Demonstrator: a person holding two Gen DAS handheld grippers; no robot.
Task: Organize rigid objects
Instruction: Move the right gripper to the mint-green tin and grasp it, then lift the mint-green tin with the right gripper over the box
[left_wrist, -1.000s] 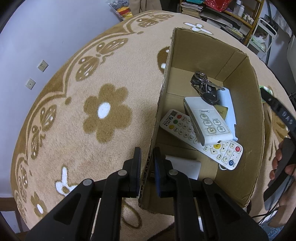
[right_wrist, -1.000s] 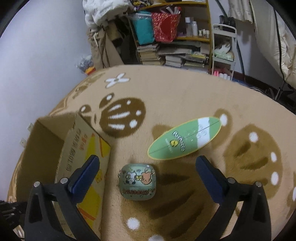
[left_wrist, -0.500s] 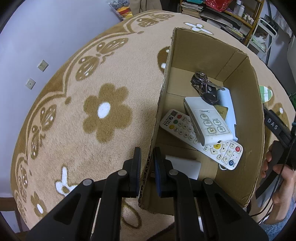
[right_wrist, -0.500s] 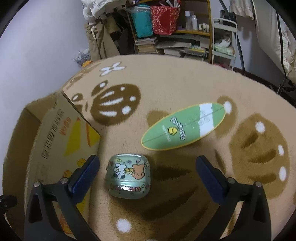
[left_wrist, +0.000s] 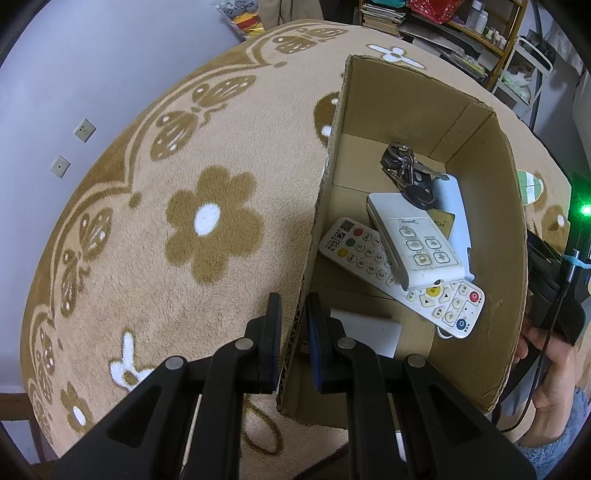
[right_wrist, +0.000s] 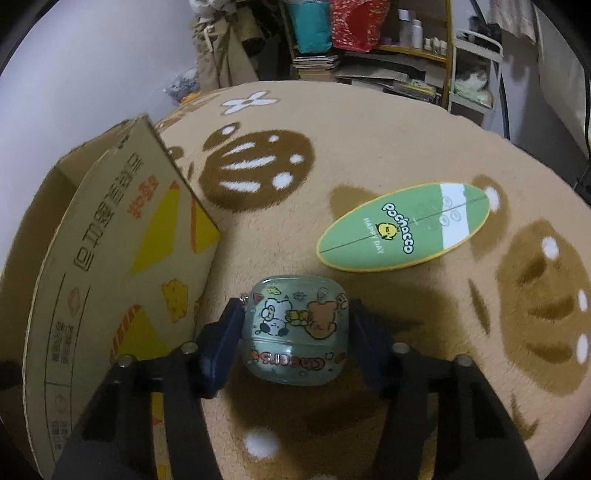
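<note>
- Left wrist view: my left gripper (left_wrist: 293, 325) is pinching the near left wall of the cardboard box (left_wrist: 484, 236), its jaws nearly shut with one finger outside and one inside the wall.
- Inside the box, a cream remote (left_wrist: 413, 242) is lying across a longer white remote (left_wrist: 402, 273), with a bunch of keys (left_wrist: 406, 173) at the cream remote's far end and a white block (left_wrist: 365, 330) near my inner finger.
- Past the box's right wall, a hand (left_wrist: 546, 373) is gripping the black handle of my other tool.
- Right wrist view: my right gripper (right_wrist: 295, 328) is closing on the small clear cartoon case (right_wrist: 295, 328), its jaws about half open and both pads pressing the case's left and right sides.
- I am holding the case on the tan rug (right_wrist: 369, 129), just right of the box's printed outer wall (right_wrist: 110, 266).
- Lying flat on the rug just beyond the case to the right is a green surfboard-shaped piece (right_wrist: 404, 227).
</note>
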